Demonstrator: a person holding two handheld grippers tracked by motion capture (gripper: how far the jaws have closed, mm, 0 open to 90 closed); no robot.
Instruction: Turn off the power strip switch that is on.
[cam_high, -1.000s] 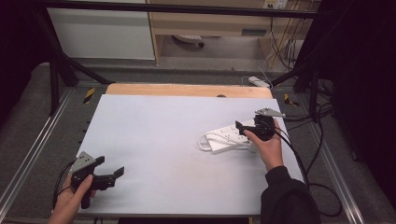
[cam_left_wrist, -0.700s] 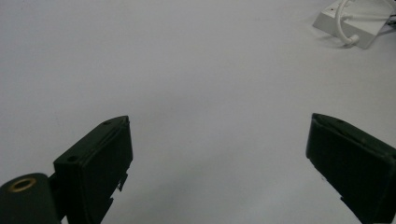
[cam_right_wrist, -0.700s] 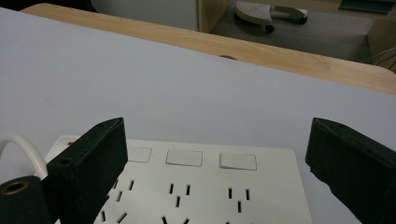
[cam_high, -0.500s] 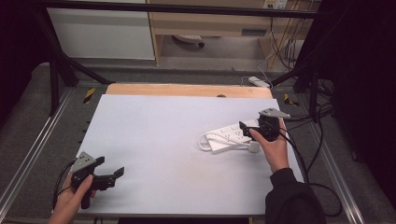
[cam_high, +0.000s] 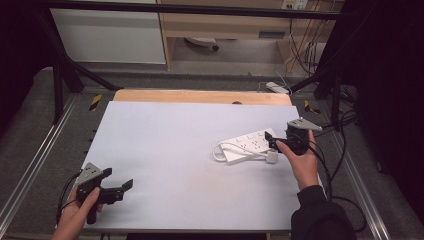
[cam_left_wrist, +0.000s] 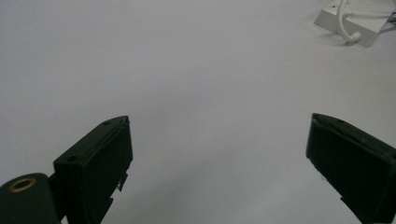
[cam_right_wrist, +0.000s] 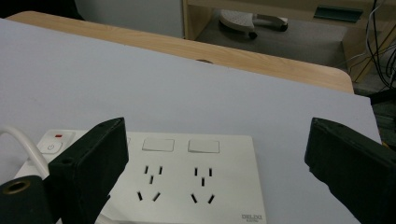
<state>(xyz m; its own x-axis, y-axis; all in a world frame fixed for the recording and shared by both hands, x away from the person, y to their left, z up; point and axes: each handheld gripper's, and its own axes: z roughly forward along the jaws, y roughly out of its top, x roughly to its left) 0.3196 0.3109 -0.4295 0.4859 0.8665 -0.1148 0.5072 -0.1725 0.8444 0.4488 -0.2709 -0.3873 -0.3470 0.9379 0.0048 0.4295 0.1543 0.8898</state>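
Right gripper, jaws wide and empty, is hovering at the end of the flat white rigid plastic power strip, likely light and slick, best pinched across its narrow sides; left gripper, well apart, is gaping empty.

The power strip runs off the right gripper view's bottom edge; its brand lettering is too small to read.

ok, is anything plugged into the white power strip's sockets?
No, in the right gripper view the white plastic power strip shows bare socket slots with no plug in them.
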